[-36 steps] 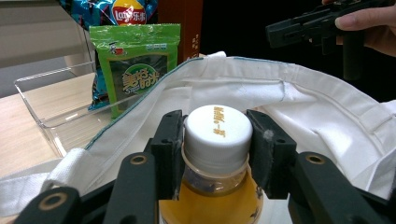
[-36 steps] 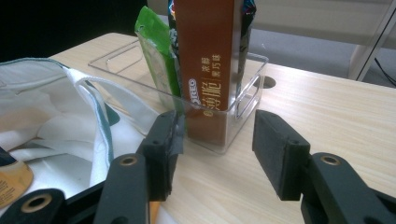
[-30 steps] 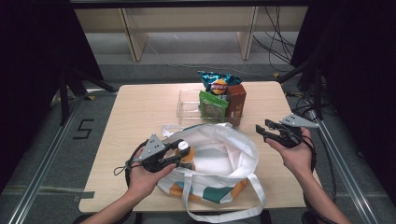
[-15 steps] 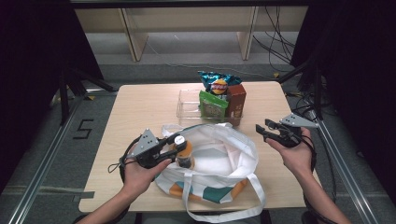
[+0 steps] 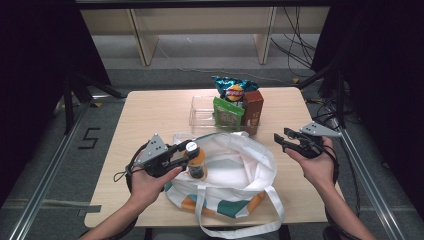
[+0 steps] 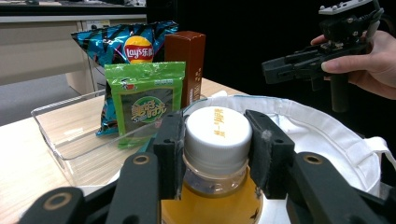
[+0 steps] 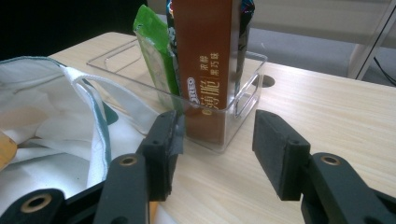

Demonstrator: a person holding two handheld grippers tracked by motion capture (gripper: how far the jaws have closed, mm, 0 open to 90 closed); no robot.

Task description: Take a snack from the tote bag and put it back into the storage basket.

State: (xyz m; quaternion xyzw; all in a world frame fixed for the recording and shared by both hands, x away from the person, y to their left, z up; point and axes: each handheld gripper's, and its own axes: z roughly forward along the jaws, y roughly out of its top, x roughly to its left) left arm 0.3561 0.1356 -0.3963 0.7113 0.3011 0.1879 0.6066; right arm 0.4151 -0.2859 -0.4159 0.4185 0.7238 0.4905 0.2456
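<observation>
While clamped by the cap in the left gripper (image 6: 215, 154), orange drink bottle (image 5: 196, 161) hangs at the left rim of the white tote bag (image 5: 235, 167). Could slip on the smooth cap and tip outside. Right gripper (image 5: 283, 140) waits far right, jaws apart, holding nothing.

Black left tool (image 5: 186, 154); grey three-cornered plate; trailing black cable; black foam-padded right tool (image 5: 281, 140).

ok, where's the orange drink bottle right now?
High view: the bottle sits left of centre, clamped at its white cap by the left gripper, at the left edge of the white tote bag.
</observation>
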